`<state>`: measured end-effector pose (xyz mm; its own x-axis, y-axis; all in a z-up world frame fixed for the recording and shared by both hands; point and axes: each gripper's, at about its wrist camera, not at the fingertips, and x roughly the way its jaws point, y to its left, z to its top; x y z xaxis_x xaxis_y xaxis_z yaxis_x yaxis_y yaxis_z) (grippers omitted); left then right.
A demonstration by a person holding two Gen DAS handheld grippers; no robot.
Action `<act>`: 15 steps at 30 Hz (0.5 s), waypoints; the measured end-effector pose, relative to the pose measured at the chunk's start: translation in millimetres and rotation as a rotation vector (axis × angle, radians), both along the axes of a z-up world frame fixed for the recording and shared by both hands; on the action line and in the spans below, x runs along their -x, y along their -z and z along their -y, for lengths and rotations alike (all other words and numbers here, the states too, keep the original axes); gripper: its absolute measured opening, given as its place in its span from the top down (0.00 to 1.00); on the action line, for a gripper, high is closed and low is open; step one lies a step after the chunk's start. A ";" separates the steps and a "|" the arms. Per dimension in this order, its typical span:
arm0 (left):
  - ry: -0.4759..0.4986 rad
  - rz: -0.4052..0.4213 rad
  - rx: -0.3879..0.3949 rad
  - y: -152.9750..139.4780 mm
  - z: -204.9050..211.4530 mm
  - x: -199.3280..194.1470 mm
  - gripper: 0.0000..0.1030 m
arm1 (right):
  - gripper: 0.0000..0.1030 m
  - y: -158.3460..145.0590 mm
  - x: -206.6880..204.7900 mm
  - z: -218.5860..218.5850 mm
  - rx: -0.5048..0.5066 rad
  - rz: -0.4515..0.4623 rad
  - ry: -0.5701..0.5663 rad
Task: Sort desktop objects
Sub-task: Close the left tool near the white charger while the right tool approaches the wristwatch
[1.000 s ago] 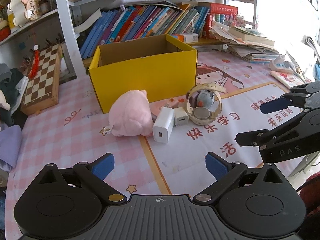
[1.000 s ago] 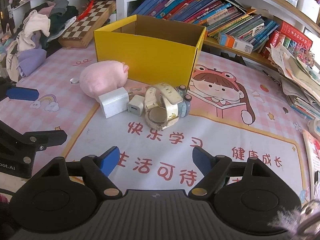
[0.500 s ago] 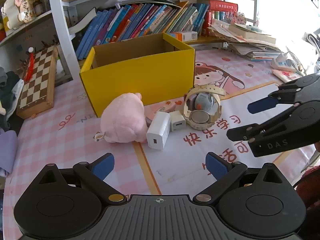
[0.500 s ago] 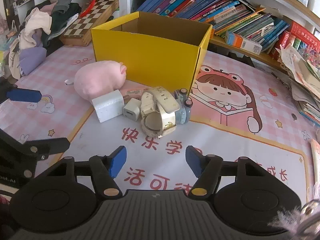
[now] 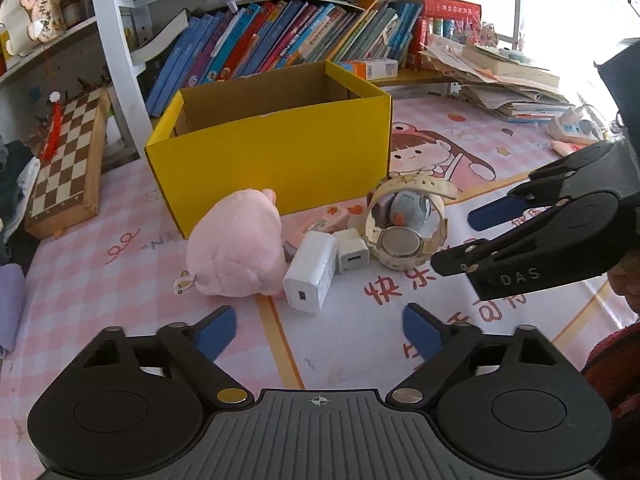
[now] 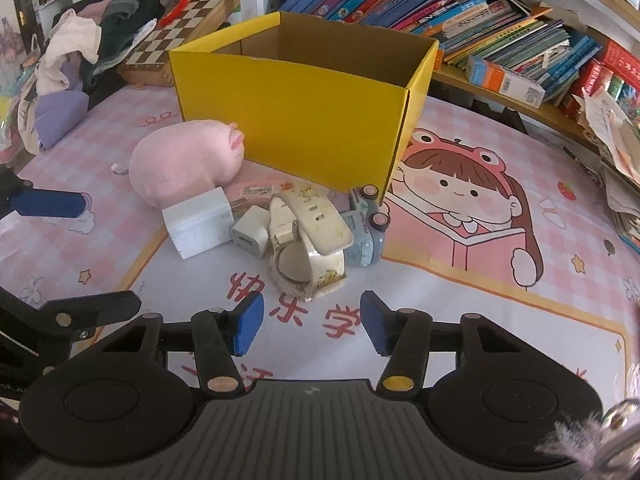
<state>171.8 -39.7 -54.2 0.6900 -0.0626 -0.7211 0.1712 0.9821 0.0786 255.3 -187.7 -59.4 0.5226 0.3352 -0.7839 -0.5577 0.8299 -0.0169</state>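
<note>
Presently both grippers hang over the printed desk mat [image 6: 460, 320], and neither holds or touches anything.

Right gripper [image 6: 311, 330]: jaws partly open and just now closing, with only bare mat between the blue pads [image 6: 250, 326]. Just beyond the fingertips lies the cream wristwatch [image 6: 308, 246], resting on its side with the case back facing the camera.

Left gripper [image 5: 320, 332]: jaws wider than the right one's, also just now closing, with nothing between them. Just beyond its fingertips lies the large white charger [image 5: 310, 276].

Cluster, near to far:
- A small white charger [image 6: 250, 236] sits between the large charger and the watch, touching or nearly touching both.
- A pale blue toy car [image 6: 366, 230] lies against the far side of the watch.
- A pink plush toy [image 6: 186, 162] rests left of the chargers; it appears to touch the large one, though the contact line is hidden.
- A flat pink packet [image 6: 260, 190] lies behind the chargers, partly covered.

Behind the cluster stands the open yellow cardboard box [image 6: 296, 108], its near wall close to the plush and the toy car. What lies on its floor cannot be seen.

Open room: bare mat lies to the right of the box and watch. A chessboard [image 5: 66, 160] lies to the left of the box, and bookshelves [image 5: 288, 36] close off the far edge.
</note>
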 end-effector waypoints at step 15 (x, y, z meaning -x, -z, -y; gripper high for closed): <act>0.026 -0.006 -0.035 15.4 13.6 -39.8 0.48 | 0.61 14.0 -26.6 -3.1 0.007 -0.048 -0.057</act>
<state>211.6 -53.3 -69.6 0.6844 -0.0554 -0.7270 0.1974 0.9740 0.1116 282.0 -184.7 -73.4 0.4644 0.3583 -0.8099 -0.6046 0.7965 0.0057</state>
